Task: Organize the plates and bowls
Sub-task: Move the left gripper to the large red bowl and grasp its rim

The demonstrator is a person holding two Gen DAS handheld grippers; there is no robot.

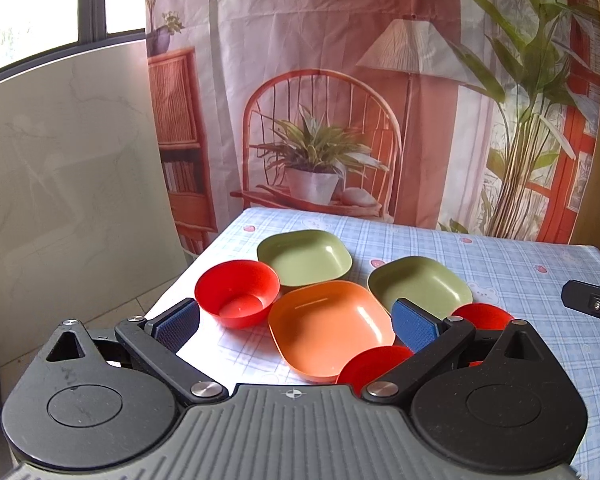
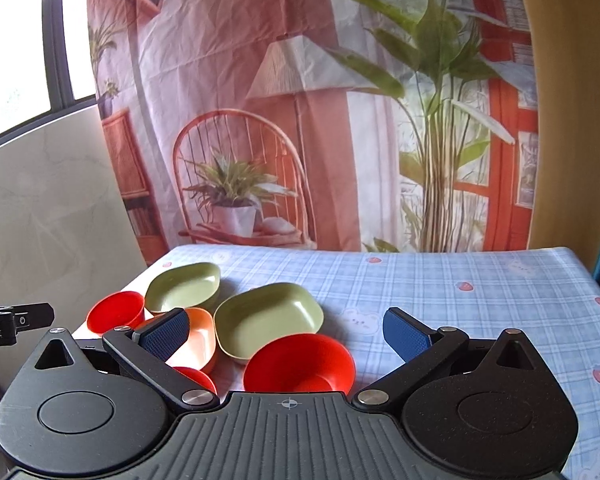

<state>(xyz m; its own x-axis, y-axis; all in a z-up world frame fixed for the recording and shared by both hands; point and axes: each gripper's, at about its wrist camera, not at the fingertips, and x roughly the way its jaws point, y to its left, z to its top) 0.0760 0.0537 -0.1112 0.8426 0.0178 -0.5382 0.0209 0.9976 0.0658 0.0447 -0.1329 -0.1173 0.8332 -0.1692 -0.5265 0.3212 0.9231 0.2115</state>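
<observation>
Nearest, left gripper (image 1: 296, 322) spread wide, blue pads (image 1: 178, 322) well apart, nothing held, hovering above the table's near left corner. Right gripper (image 2: 286, 334) likewise wide open and empty, over the near middle of the table (image 2: 460, 280)

Just under the left gripper, a small red bowl (image 1: 374, 364), partly hidden by its right finger, touching the near edge of the orange plate (image 1: 330, 326). Another red bowl (image 2: 300, 364) directly below the right gripper, just beside the nearer green plate (image 2: 268, 320)

Further on, 1 more red bowl (image 1: 238, 294) at the left table edge, upright, beside the orange plate. Behind it, the far green plate (image 1: 305, 257), close to the nearer green plate

3 red bowls and 3 squarish plates in all, clustered on the blue checked cloth, none stacked

Farthest, a printed backdrop (image 1: 340, 100) with a chair and plants
</observation>
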